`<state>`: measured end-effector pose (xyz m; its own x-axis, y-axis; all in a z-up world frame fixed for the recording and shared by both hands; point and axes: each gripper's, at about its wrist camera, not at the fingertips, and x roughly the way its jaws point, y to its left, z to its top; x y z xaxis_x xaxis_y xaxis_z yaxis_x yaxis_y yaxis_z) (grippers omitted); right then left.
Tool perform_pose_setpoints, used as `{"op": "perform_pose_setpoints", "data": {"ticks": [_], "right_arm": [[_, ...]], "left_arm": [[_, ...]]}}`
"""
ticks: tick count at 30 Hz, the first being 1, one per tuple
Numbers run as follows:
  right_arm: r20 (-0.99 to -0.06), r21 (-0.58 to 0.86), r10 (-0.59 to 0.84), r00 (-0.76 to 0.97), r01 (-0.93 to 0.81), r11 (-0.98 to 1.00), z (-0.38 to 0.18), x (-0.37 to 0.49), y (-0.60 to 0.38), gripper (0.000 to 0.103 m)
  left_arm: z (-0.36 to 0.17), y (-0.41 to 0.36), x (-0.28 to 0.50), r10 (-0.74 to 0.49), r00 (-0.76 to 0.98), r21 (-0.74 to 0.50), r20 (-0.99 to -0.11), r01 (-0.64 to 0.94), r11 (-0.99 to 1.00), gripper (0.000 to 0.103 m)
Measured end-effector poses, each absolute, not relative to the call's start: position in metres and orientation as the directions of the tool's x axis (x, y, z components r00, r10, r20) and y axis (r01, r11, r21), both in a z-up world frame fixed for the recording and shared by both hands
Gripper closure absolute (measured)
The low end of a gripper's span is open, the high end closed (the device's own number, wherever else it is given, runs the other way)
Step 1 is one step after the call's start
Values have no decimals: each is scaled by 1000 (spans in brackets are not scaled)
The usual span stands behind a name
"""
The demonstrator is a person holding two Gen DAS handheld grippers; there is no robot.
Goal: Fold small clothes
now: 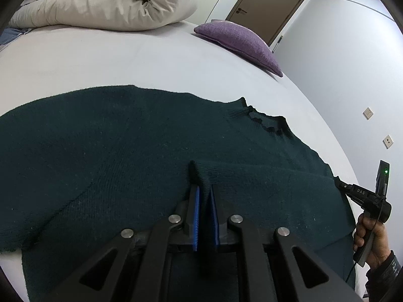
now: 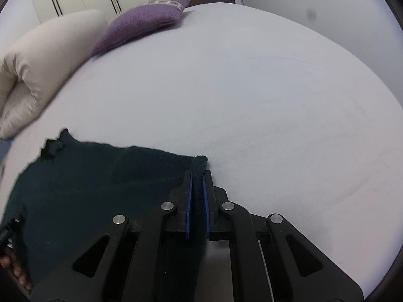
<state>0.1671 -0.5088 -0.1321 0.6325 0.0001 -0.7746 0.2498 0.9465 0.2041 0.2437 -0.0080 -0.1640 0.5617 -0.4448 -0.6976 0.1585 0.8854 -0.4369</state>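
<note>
Left gripper point(image 1: 204, 188) is pinched down on a raised ridge of the dark green sweater point(image 1: 105, 151), blue pads nearly together with knit between them. Right gripper point(image 2: 197, 176) is likewise clamped, holding the ribbed end of a sleeve point(image 2: 199, 166) at the sweater's right edge. No earlier frame given, so jaw motion isn't called here.

Sweater lies spread flat on the white bed sheet point(image 1: 151, 58), neckline point(image 1: 267, 122) toward the purple cushion point(image 1: 241, 42). A rolled beige duvet point(image 1: 100, 2) sits at the far side, well apart from it.

Step, as I read it: both grips set, start of the first fold, most likely bringing the sleeve in across the body.

Next move needs: both ends lifted together, carried level over the body, cloth kept taut so it doesn't bunch or drag the lower layer.

Containers: none in view, no basket or box, nothing to report inside anything.
</note>
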Motion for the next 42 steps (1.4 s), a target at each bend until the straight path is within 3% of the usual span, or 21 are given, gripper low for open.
{"op": "perform_pose_setpoints", "data": {"ticks": [1,3,4,6,8,15,22,31,35,37,39,42], "right_arm": [[-779,209,5,627,253,945,-129,166,-510,90],[-776,228,-25,630,318,920,-121,156,-519,66],[-761,240,-45,648,346,907,-116,143,-524,61],[-710,248,-72,700,345,905,-101,122,-518,52],[-697,226,-75,713,318,921,-96,108,-505,47],[-691,374,114,714,218,901,-91,49,-455,47],[-668,509,402,627,-10,861,-110,-2,-331,47],[-675,530,491,551,-102,842,-125,-13,-240,47],[-670,524,490,557,-113,844,-112,-36,-239,47],[-666,529,491,562,-108,842,-105,-50,-253,47],[-664,537,490,565,-96,838,-104,-58,-262,47],[-654,555,491,576,-77,828,-105,-66,-274,47]], "left_arm": [[-164,-5,244,-462,557,-459,-690,157,874,90],[-163,2,244,-490,552,-496,-675,153,855,88],[-158,6,240,-486,562,-502,-670,140,854,84],[-147,16,231,-439,607,-484,-663,101,869,54],[-132,33,219,-393,659,-476,-642,60,878,37],[-102,143,163,-301,722,-494,-623,-65,867,37],[-144,289,89,-204,724,-617,-659,-366,697,37],[-168,367,57,-178,809,-791,-561,-459,405,37],[-182,390,67,-142,862,-862,-486,-446,240,43],[-186,395,74,-125,863,-864,-489,-459,208,55],[-190,401,76,-132,860,-865,-493,-468,181,77],[-189,401,83,-139,848,-855,-511,-486,181,93]]}}
